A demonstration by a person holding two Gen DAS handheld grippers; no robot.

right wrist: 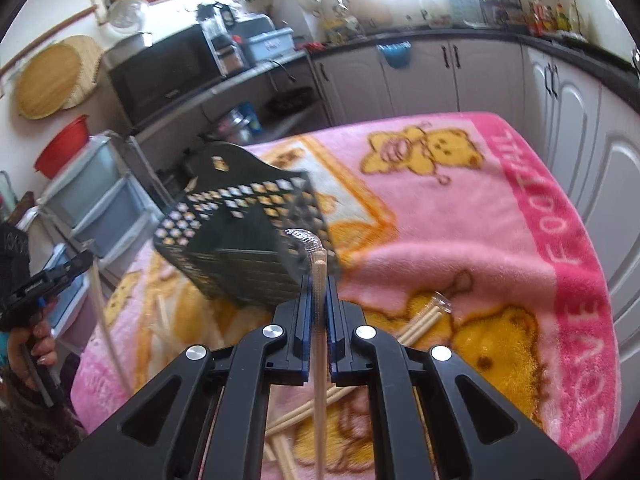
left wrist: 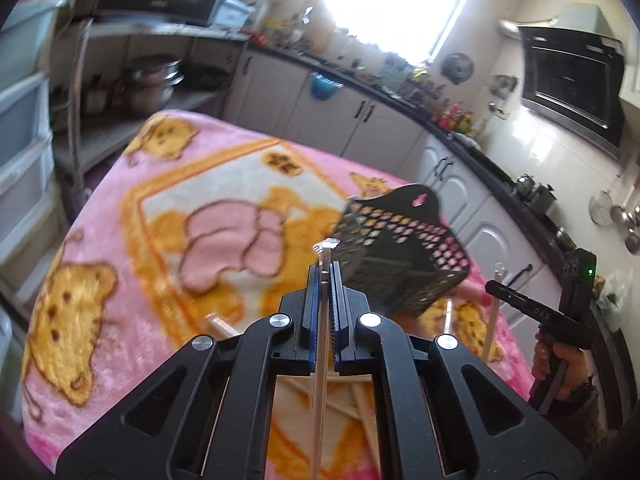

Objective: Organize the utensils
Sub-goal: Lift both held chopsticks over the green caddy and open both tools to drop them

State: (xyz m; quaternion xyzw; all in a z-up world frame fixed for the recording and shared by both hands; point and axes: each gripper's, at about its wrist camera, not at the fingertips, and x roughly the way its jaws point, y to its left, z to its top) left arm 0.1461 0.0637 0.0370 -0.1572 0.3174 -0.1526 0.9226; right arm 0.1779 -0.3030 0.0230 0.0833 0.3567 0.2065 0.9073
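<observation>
A black perforated utensil basket [left wrist: 400, 248] [right wrist: 240, 240] stands tilted on the pink bear blanket [left wrist: 120, 208] [right wrist: 460, 208]. My left gripper [left wrist: 325, 270] is shut on a thin stick in a clear wrapper [left wrist: 326, 248], held above the blanket just left of the basket. My right gripper [right wrist: 318, 280] is shut on wooden chopsticks in a clear wrapper [right wrist: 316, 256], close to the basket's right corner. Each view shows the other gripper at its edge, right gripper [left wrist: 494, 288] and left gripper [right wrist: 82, 260], with its stick hanging down. Loose wrapped chopsticks [right wrist: 424, 316] lie on the blanket.
More chopsticks [right wrist: 296, 416] lie crossed below the grippers. Kitchen cabinets [left wrist: 360, 116] and a dark counter ring the table. Plastic drawers [right wrist: 100, 200] and a microwave [right wrist: 160, 72] stand at the left. A hand [left wrist: 560, 360] grips the right tool's handle.
</observation>
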